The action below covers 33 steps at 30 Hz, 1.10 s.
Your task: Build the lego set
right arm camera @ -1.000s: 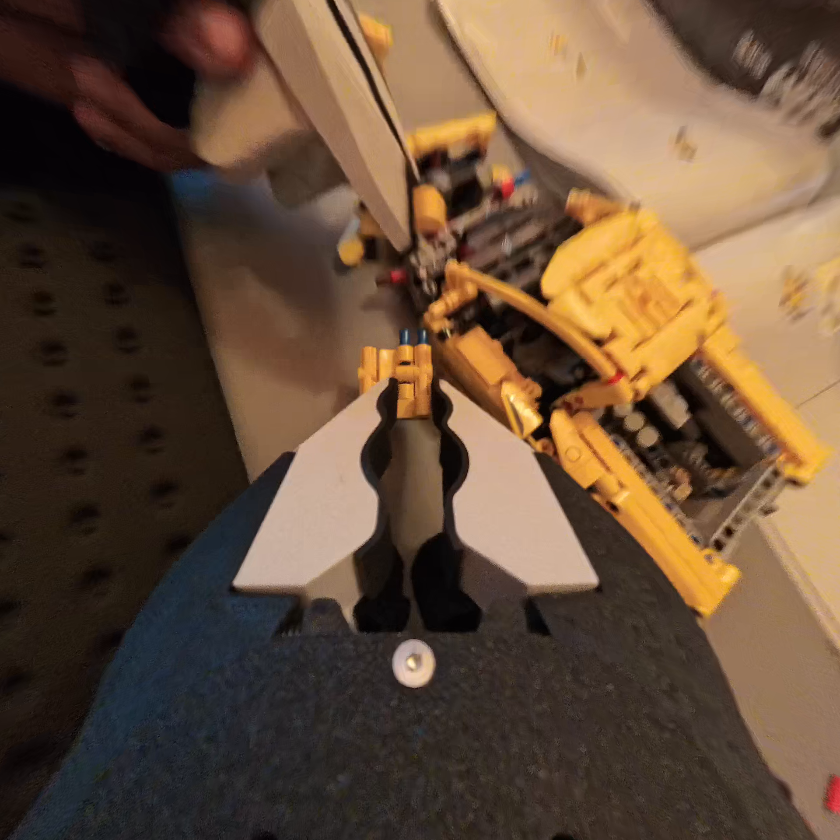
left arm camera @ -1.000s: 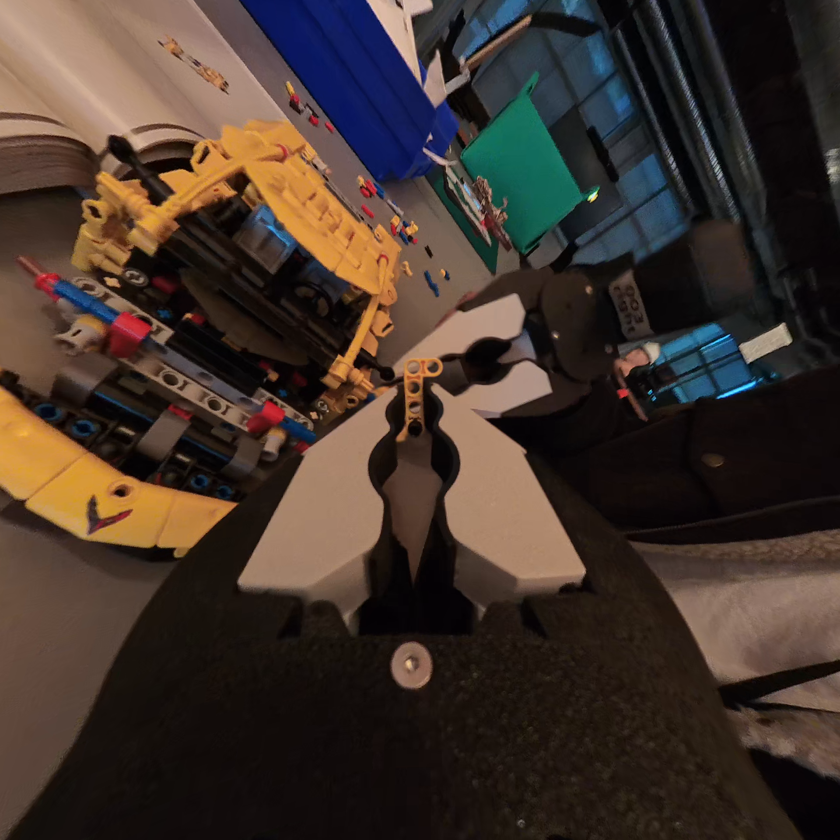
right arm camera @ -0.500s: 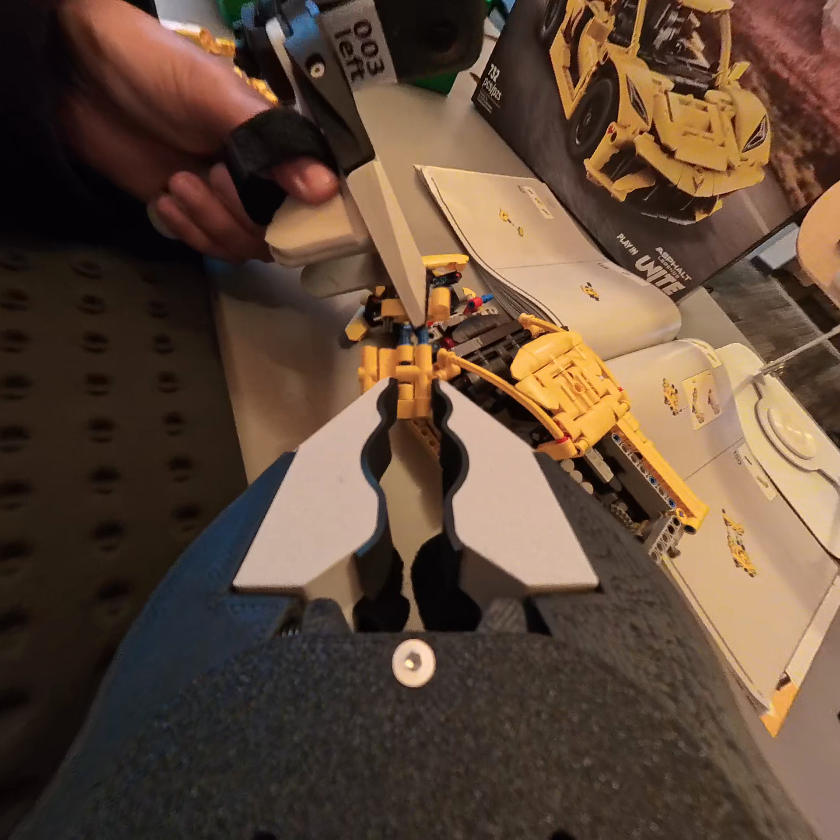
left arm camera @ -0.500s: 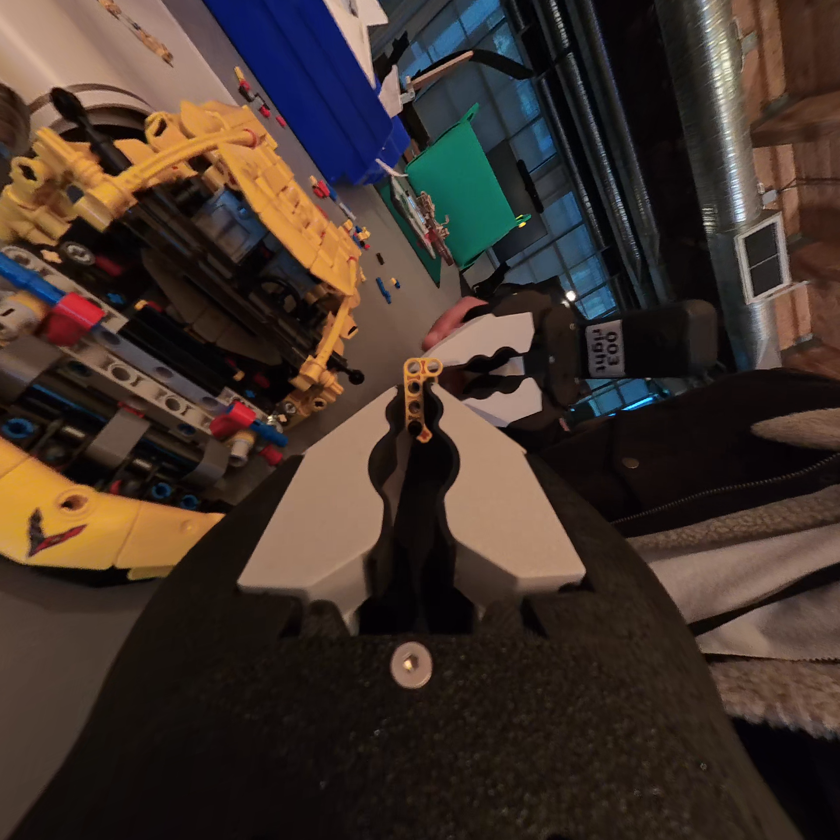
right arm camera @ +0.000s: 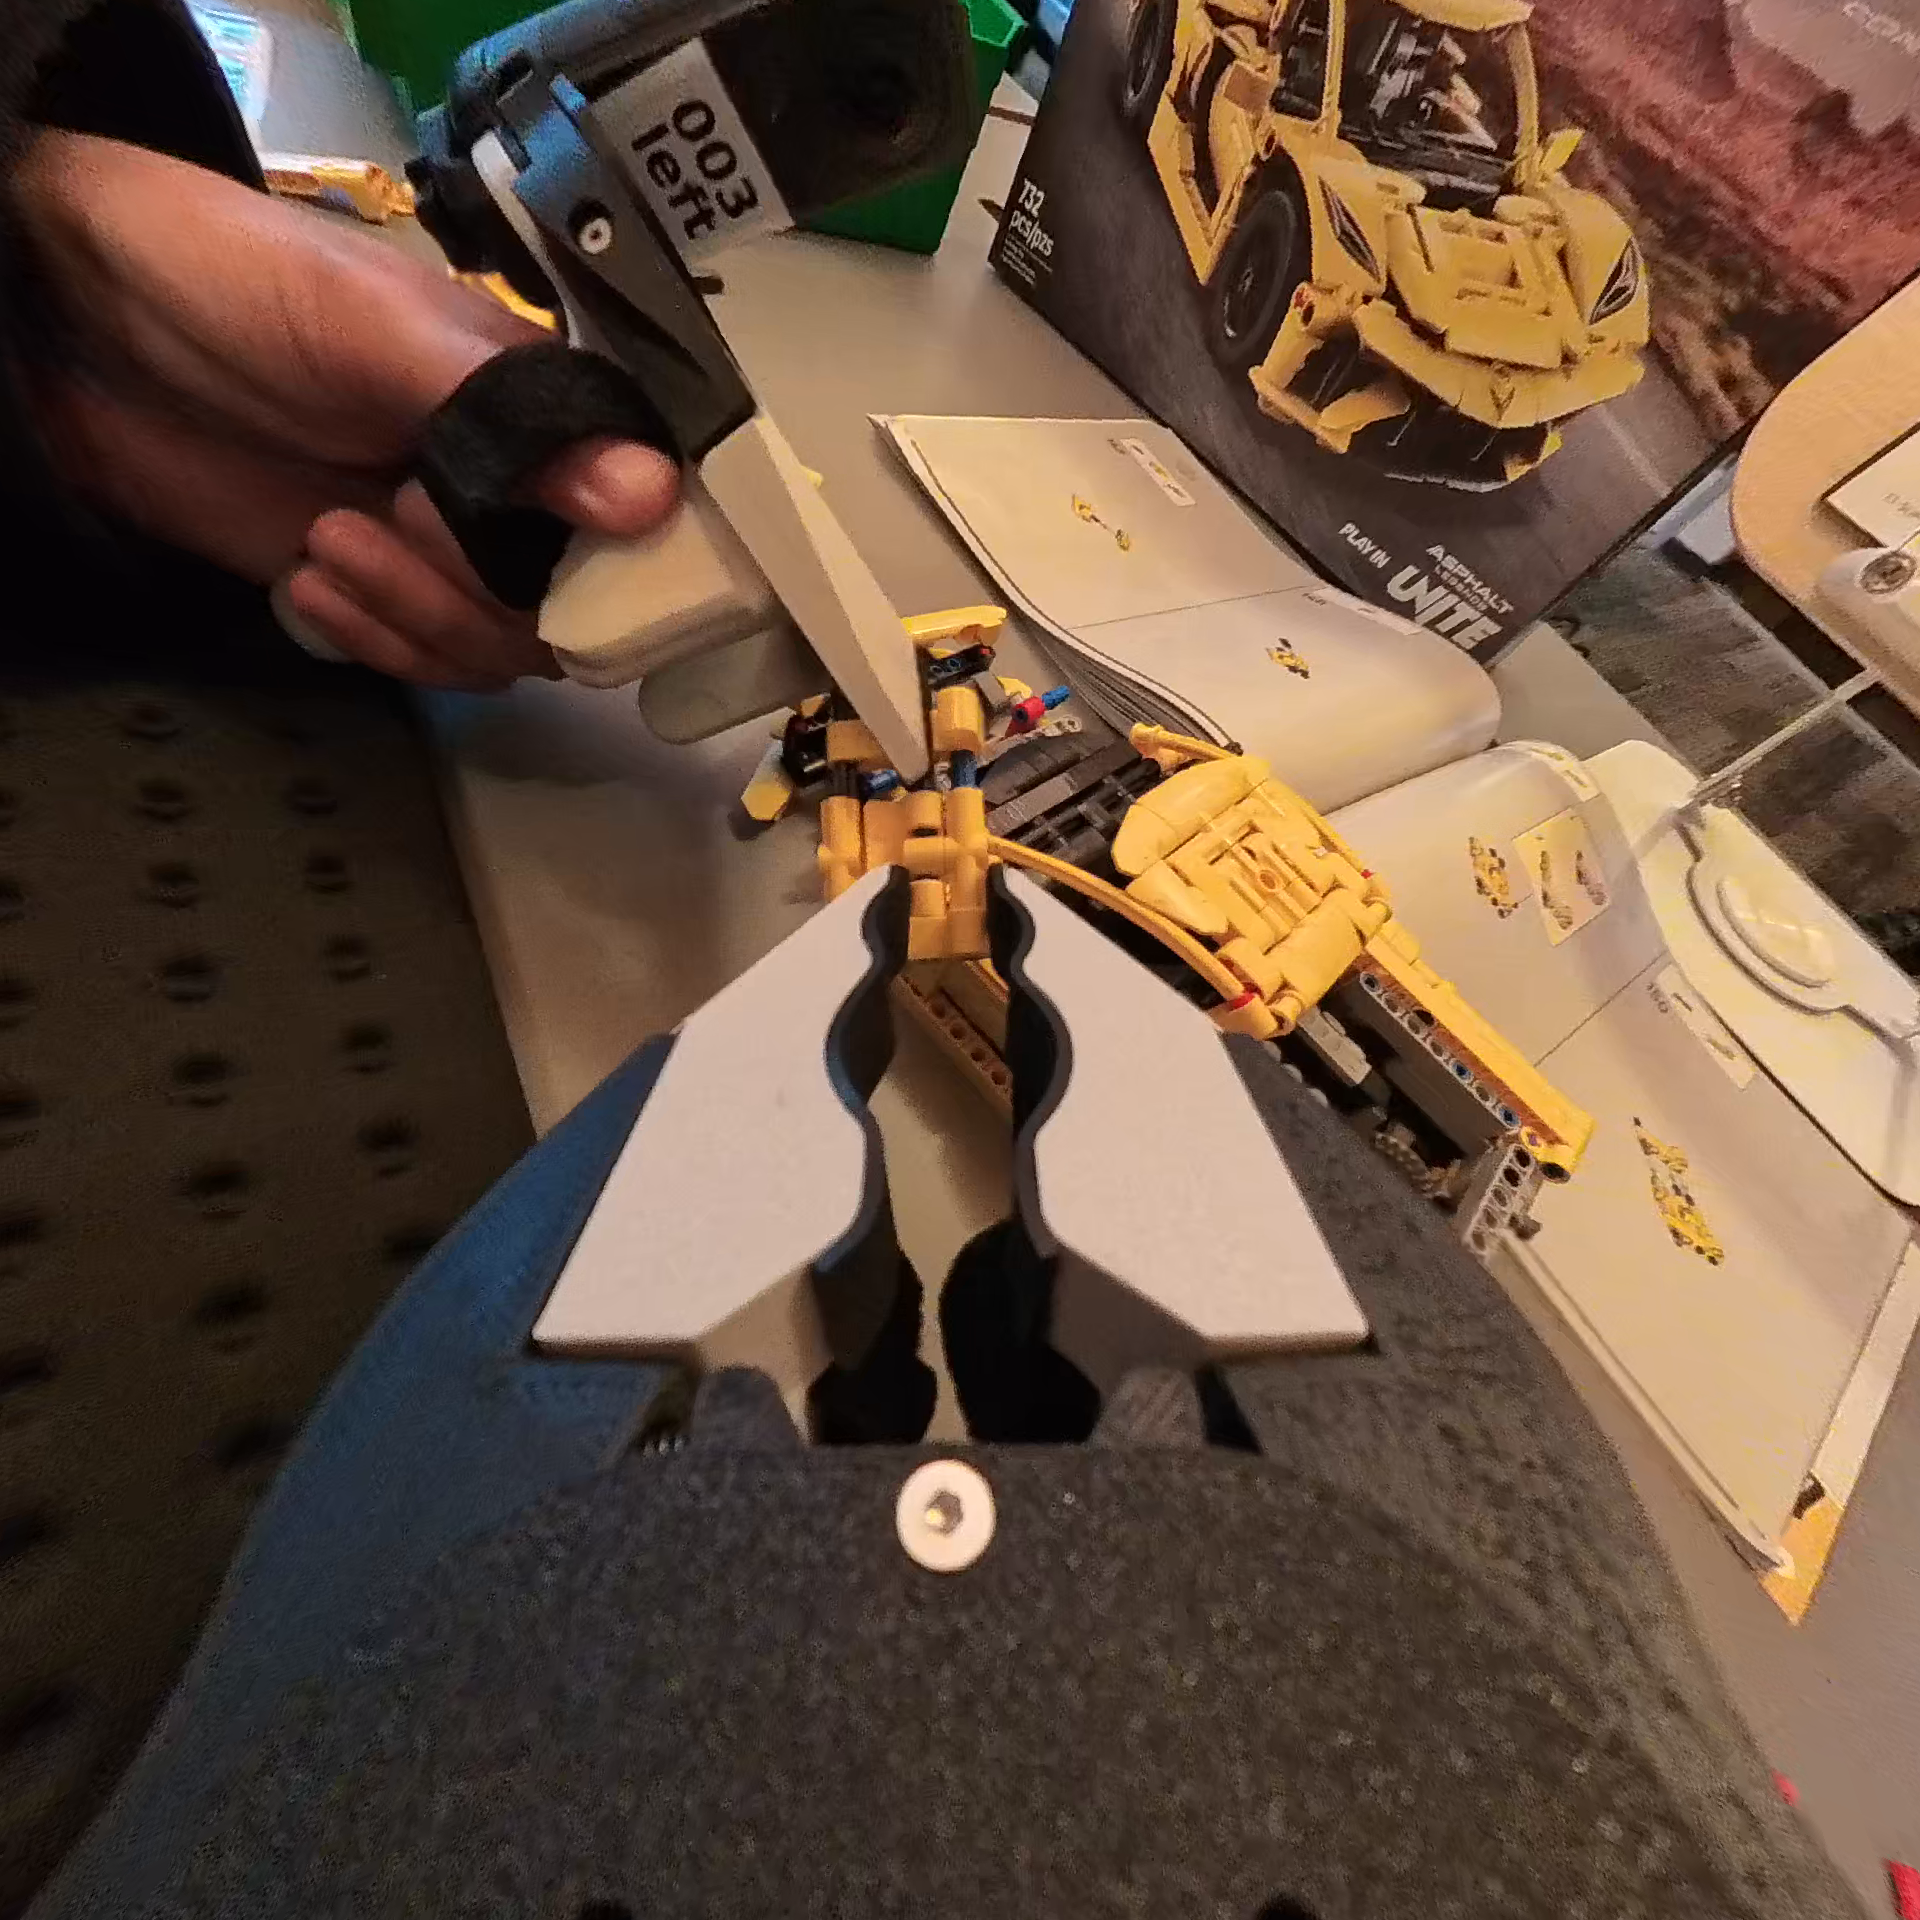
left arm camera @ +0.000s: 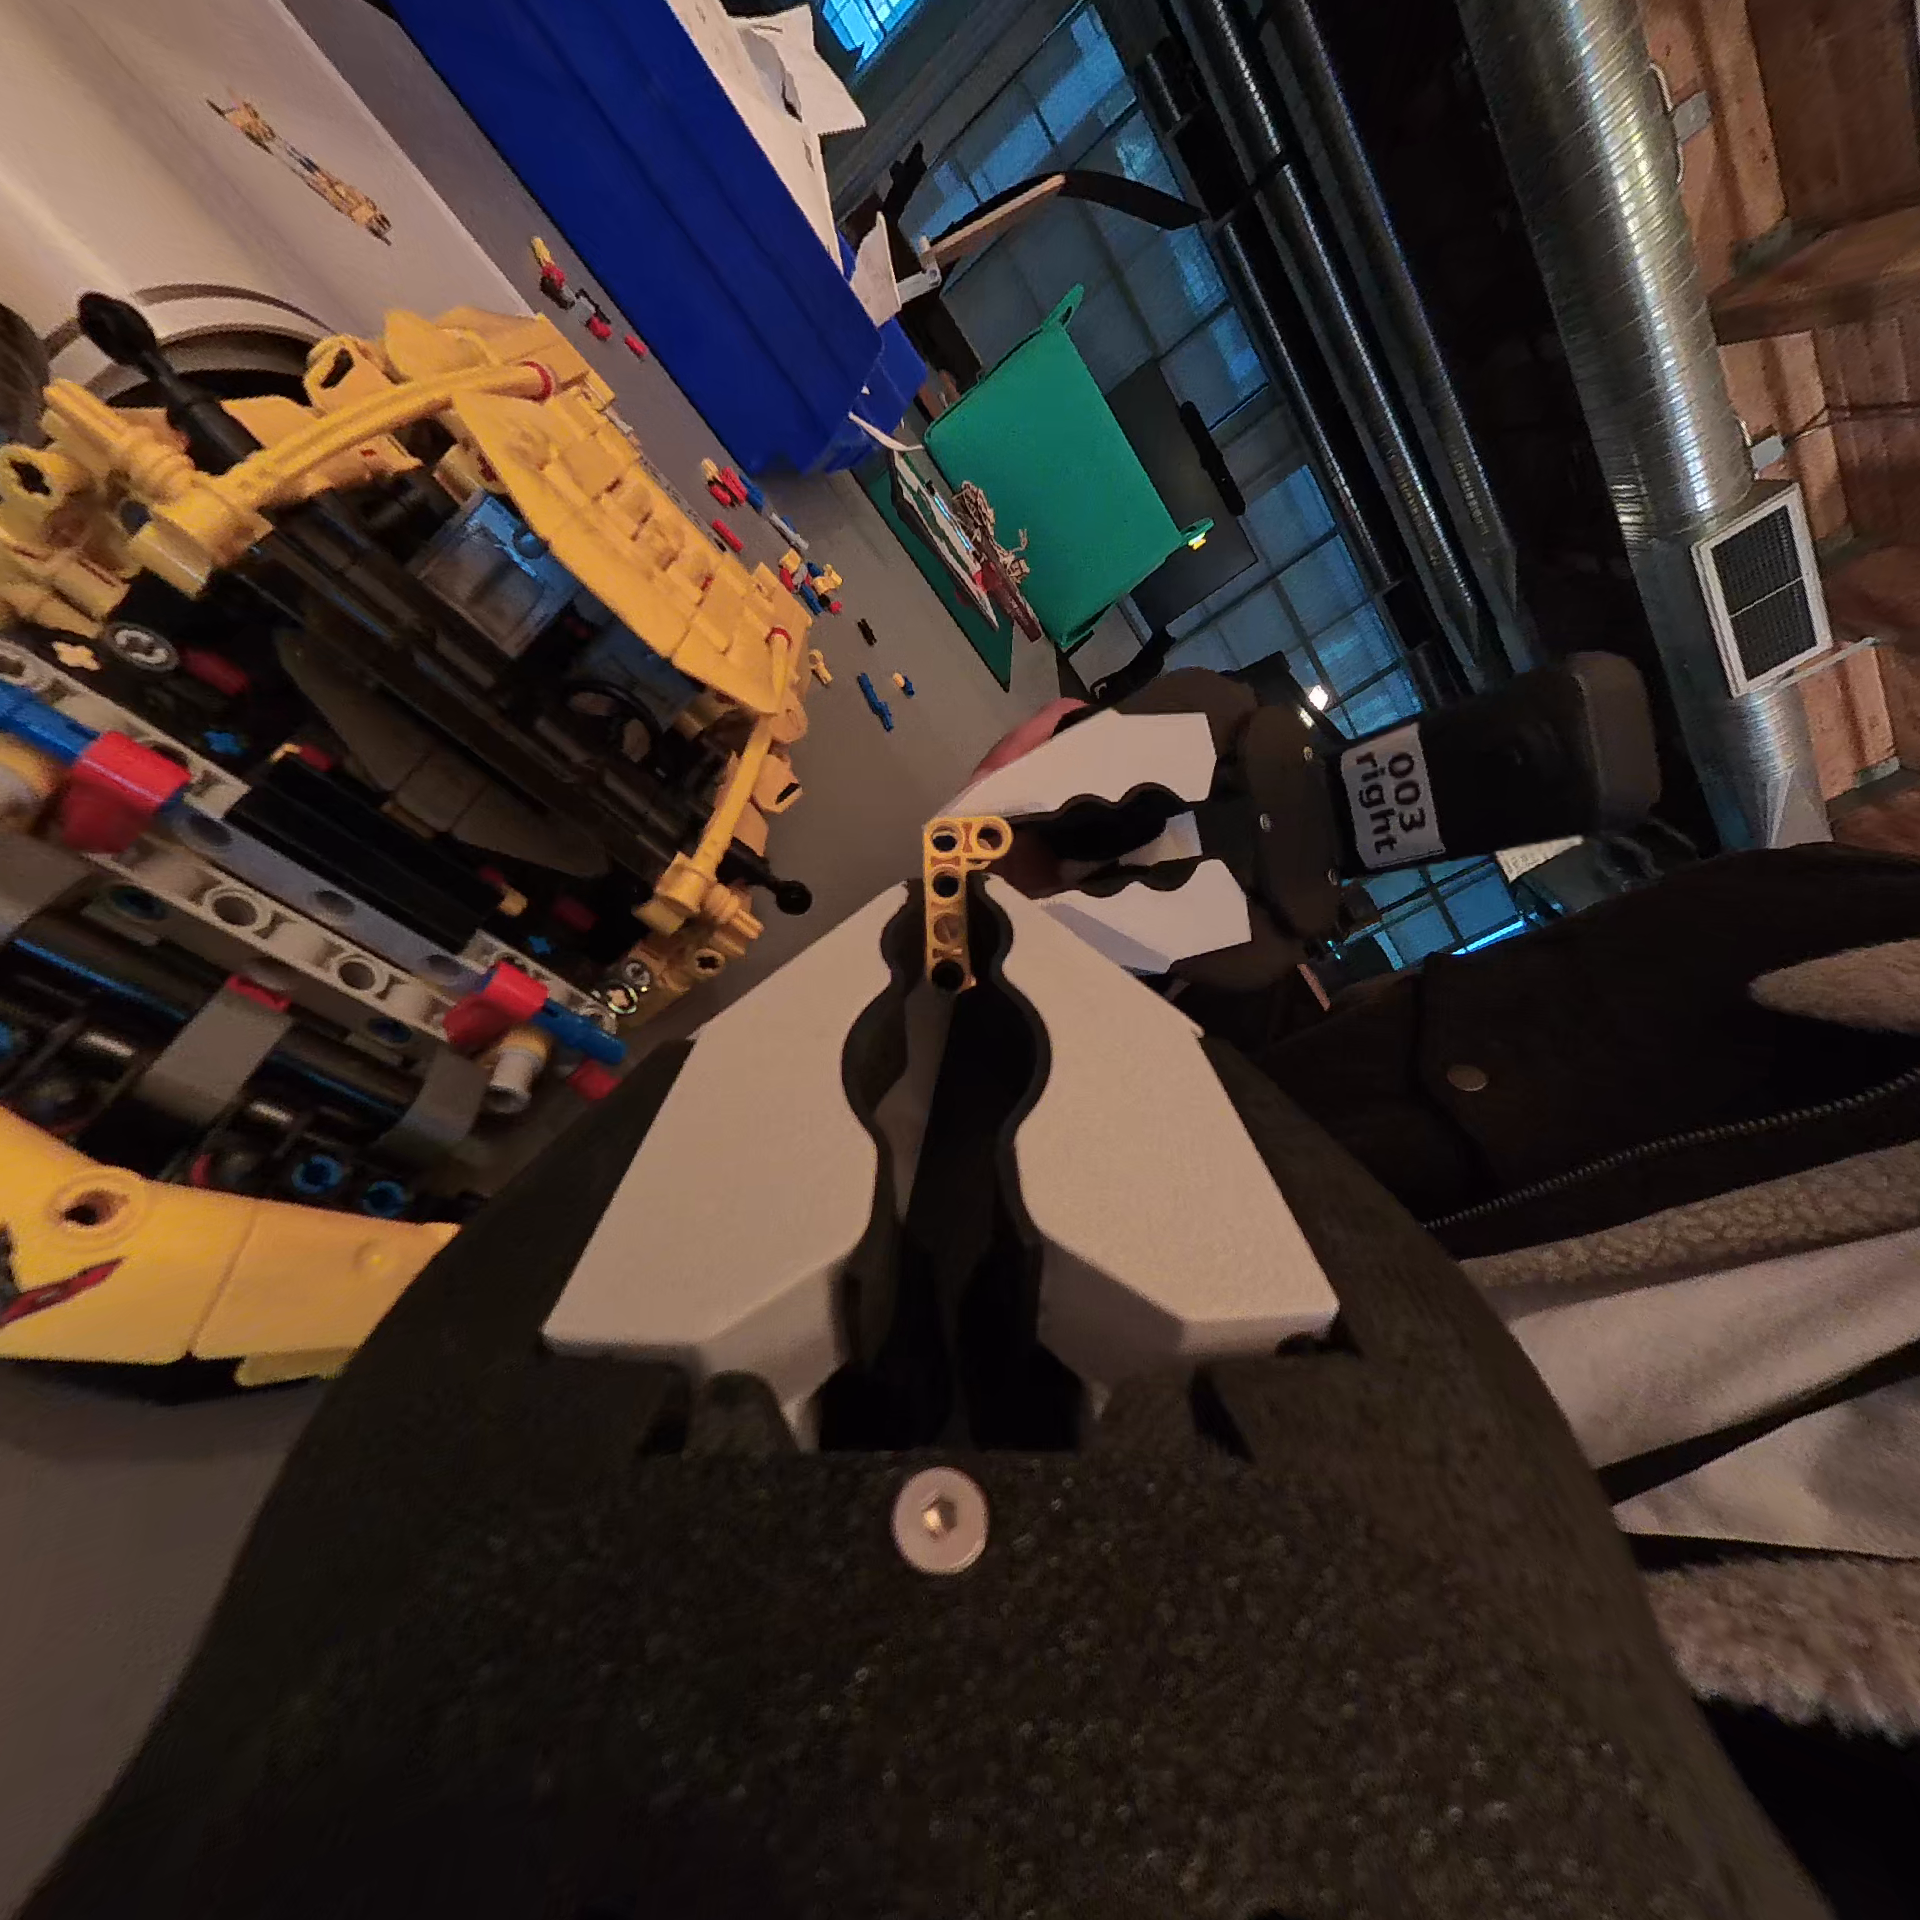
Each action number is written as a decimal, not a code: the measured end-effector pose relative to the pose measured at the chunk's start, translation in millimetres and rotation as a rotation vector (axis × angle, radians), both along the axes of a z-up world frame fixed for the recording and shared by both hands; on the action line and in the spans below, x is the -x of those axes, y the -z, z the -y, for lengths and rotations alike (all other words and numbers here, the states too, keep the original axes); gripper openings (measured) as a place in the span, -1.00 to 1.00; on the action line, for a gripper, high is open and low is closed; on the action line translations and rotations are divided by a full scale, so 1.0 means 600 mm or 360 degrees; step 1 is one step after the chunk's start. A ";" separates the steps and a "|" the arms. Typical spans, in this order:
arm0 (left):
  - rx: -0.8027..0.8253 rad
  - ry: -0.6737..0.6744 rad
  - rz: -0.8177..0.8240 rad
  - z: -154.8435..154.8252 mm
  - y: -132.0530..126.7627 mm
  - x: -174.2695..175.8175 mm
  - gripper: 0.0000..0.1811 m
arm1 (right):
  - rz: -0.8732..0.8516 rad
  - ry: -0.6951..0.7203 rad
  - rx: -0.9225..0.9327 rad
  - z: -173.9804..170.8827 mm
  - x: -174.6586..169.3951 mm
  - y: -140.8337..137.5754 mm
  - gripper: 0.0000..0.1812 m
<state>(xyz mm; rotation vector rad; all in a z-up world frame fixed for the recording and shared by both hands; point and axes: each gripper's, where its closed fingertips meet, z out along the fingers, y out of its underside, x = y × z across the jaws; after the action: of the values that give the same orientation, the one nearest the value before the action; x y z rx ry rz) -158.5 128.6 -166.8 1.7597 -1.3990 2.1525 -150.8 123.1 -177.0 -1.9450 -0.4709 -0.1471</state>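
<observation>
My left gripper [left arm camera: 951, 920] is shut on a small yellow L-shaped beam [left arm camera: 948, 883], which sticks up past its tips. My right gripper [right arm camera: 943, 904] is shut on a small yellow sub-assembly with blue pins [right arm camera: 935, 862]. The two grippers meet tip to tip above the table. The right gripper [left arm camera: 1101, 831] lies just behind the beam in the left wrist view. The left gripper [right arm camera: 831, 623] comes down from the upper left in the right wrist view. The part-built yellow and black car [left arm camera: 436, 582] lies on the table; it also shows in the right wrist view [right arm camera: 1268, 914].
An open instruction booklet [right arm camera: 1195, 582] and the set's box [right arm camera: 1455, 260] lie behind the car. Loose small pieces [left arm camera: 810, 582] are scattered on the grey table [right arm camera: 623, 883]. A blue bin [left arm camera: 665, 208] and a green bin [left arm camera: 1049, 478] stand farther back. A person's hand [right arm camera: 312, 416] holds the left gripper. Only a small space, under 4 cm, lies between the two pairs of fingers.
The right gripper has pulled back and up from the car with the yellow sub-assembly. The left gripper keeps the beam and has stayed close to the right gripper's tips.
</observation>
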 end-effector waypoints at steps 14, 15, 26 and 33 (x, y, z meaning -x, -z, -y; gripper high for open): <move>-0.0059 -0.0152 0.0030 -0.004 -0.003 -0.012 -0.92 | -0.0091 0.0139 0.0013 -0.008 -0.012 -0.003 -0.86; -0.0075 -0.0153 0.0030 -0.003 -0.003 -0.012 -0.92 | -0.0074 0.0141 0.0015 -0.008 -0.012 -0.002 -0.86; 0.0027 -0.0017 0.0113 0.007 -0.021 0.001 -0.92 | -0.0183 -0.0021 -0.0180 0.003 -0.003 -0.037 -0.92; 0.0081 0.0020 0.0131 0.011 -0.026 0.003 -0.92 | -0.0238 -0.0026 -0.0176 0.001 -0.001 -0.032 -0.92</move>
<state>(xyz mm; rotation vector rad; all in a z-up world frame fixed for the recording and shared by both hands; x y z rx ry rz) -160.5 122.1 -151.2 1.6590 -1.3554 2.2574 -150.0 122.3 -157.8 -1.8280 -0.3719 -0.0161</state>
